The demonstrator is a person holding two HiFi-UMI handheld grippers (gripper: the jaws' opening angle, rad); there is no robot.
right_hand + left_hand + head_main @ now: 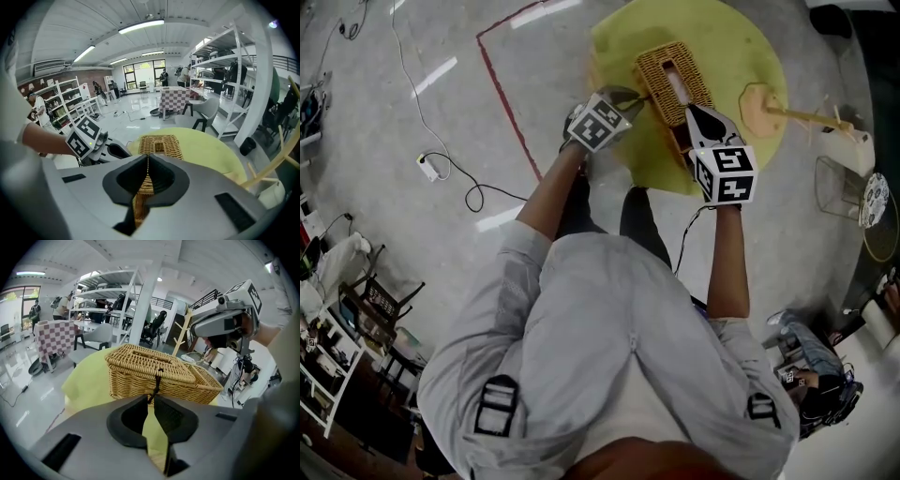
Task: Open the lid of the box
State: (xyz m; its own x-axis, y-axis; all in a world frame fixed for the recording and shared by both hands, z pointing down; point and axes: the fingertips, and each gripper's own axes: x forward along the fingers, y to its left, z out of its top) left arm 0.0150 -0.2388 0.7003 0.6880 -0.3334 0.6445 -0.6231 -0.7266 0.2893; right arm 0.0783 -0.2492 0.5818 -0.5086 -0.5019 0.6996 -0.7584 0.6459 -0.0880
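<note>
**Left hand-held gripper pinches the box's cord; right one shut over the box's near end**

The left hand-held gripper [151, 397] has its jaws pressed almost together at the tips. A dark cord [156, 384] runs down from the front edge of the lid into the narrow slit between them, so the tips pinch it. Straight ahead of these jaws, touching distance away, stands the wicker box [140, 365], its lid lying down on the basket body. In the head view this gripper [630, 99] comes at the box [667, 67] from the box's left side.

The right hand-held gripper [146, 157] is also pressed together at the tips, with nothing held between them; wicker shows through the gap lower down. Its jaws point along the length of the box [161, 144], and in the head view its tips [694, 114] lie over the box's near end. Contact there cannot be made out.

Under both grippers spreads the round yellow-green worktop [736, 47], which carries the box. Beyond the right gripper, to its right, a pale wooden stand [761, 105] rests on the worktop's edge.
</note>
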